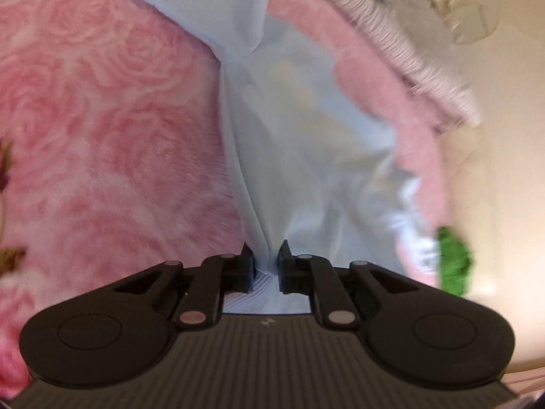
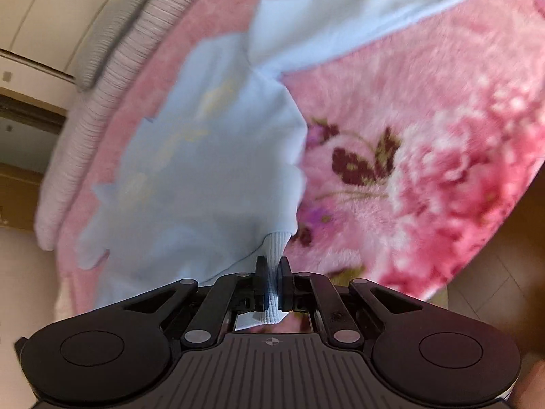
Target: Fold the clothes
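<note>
Right wrist view: right tool pinches the sweatshirt hem; left tool likewise grips its fabric.

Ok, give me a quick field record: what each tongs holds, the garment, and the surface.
left tongs: shut on plain fabric of the light blue long-sleeved sweatshirt
right tongs: shut on the sweatshirt's ribbed hem
sleeve: stretched out flat across the blanket
surface: fluffy pink floral blanket
image quality: motion-blurred
</note>
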The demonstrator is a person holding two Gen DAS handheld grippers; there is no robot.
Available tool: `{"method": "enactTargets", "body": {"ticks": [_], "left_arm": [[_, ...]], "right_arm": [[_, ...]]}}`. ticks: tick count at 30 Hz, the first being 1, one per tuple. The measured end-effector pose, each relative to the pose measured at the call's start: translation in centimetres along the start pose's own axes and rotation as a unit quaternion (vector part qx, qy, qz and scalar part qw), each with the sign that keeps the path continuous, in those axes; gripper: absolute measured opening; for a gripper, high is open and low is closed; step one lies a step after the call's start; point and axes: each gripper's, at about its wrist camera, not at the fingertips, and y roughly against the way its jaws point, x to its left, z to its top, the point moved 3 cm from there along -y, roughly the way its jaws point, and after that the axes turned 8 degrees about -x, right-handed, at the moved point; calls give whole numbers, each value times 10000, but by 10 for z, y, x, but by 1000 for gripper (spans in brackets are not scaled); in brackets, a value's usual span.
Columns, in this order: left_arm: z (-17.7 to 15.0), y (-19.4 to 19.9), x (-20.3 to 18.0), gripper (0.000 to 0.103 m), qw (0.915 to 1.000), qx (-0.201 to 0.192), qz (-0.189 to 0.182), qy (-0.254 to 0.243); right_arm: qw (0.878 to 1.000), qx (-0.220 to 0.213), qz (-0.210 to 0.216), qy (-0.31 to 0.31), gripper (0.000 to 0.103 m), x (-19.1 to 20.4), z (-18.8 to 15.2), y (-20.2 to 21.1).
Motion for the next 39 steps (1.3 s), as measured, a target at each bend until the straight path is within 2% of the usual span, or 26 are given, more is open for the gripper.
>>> {"method": "enactTargets", "body": {"ticks": [1,2,3,4,5,6,7,8,9,10,12,16,17,20,22,25,27,29,32,35,37,39], "left_arm": [[-2,7,0,10,9999,40,-61,134],[-7,8,5,10,9996,144,89,205],[-12,9,10,12,9990,253,255,272],[-22,2,16,13,9968,462,645,89],[-31,-7,22,18,9909,709,1131,-145],[-40,-17,29,15,9811,1025,1614,-310],[-49,-27,36,15,9675,1343,2091,-469],[-53,-31,36,15,9605,1489,2270,-608],[-52,-27,31,15,9632,1414,2177,-700],[-49,-23,26,15,9663,1322,2064,-787],[-35,-15,9,15,9697,1023,1963,-1030],[-2,-25,-36,22,9688,364,1713,-1752],[7,-38,-53,26,9690,269,1584,-1878],[39,-80,-88,26,9673,85,1351,-2144],[59,-111,-121,26,9624,-92,1214,-2427],[87,-160,-170,28,9485,-298,1045,-2975],[99,-190,-195,32,9371,-376,1149,-3276],[122,-221,-214,32,9235,-404,1273,-3597],[146,-251,-222,32,8991,-353,1606,-4058],[171,-275,-214,32,8774,-252,1885,-4405],[182,-288,-203,32,8683,-56,2013,-4533],[193,-299,-192,32,8631,114,2026,-4625]], "right_arm": [[9999,120,41,72,3,2,0,8],[9996,247,73,140,3,3,1,16],[9988,470,-10,150,3,4,-3,13],[9967,775,-230,124,4,-2,-13,5],[9932,1026,-537,107,6,-8,-22,-7],[9882,1276,-847,98,12,-13,-30,-18],[9812,1501,-1196,189,15,-17,-38,-26],[9758,1536,-1521,333,18,-19,-41,-28],[9698,1553,-1820,474,21,-20,-43,-31],[9713,1375,-1848,596,23,-19,-40,-28],[9776,1004,-1728,667,30,-16,-25,-20],[9841,275,-1577,774,32,-9,28,-20],[9846,100,-1537,826,32,-7,43,-22],[9843,-209,-1290,1190,33,7,93,-44],[9818,-358,-1092,1510,33,20,120,-58],[9741,-477,-779,2068,35,41,160,-84],[9666,-450,-617,2445,49,54,185,-106],[9585,-397,-459,2787,53,66,206,-127],[9461,-347,-263,3211,55,82,233,-158],[9365,-360,-110,3487,57,94,255,-188],[9341,-276,32,3560,58,101,266,-211],[9314,-109,204,3633,60,107,274,-233]]}}
